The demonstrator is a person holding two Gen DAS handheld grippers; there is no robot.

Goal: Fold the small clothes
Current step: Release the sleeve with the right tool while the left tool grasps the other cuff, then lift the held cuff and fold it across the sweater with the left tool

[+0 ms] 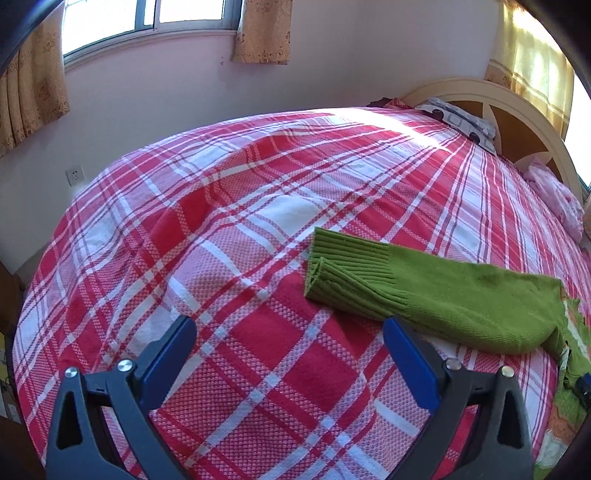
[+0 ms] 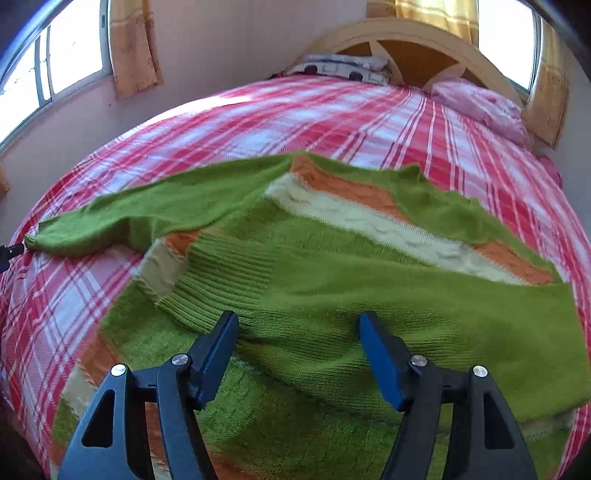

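Observation:
A green knit sweater (image 2: 332, 280) with orange and cream stripes lies spread on the red plaid bed (image 2: 332, 110). One sleeve (image 2: 110, 221) stretches out to the left. The other sleeve is folded across the body, its ribbed cuff (image 2: 221, 284) lying on the chest. My right gripper (image 2: 298, 317) hovers open just over that folded sleeve, with flat fabric below the jaws and nothing pinched. In the left wrist view the outstretched sleeve (image 1: 443, 299) lies to the right with its ribbed cuff (image 1: 340, 266) farthest left. My left gripper (image 1: 288, 325) is open over bare bedspread (image 1: 221, 240), its right finger beside the sleeve.
A cream and brown headboard (image 2: 413, 40) stands at the far end with a patterned pillow (image 2: 340, 66) and a pink pillow (image 2: 480, 103). A wall with windows and yellow curtains (image 1: 262, 33) runs along the far side. The plaid cover stretches bare left of the sweater.

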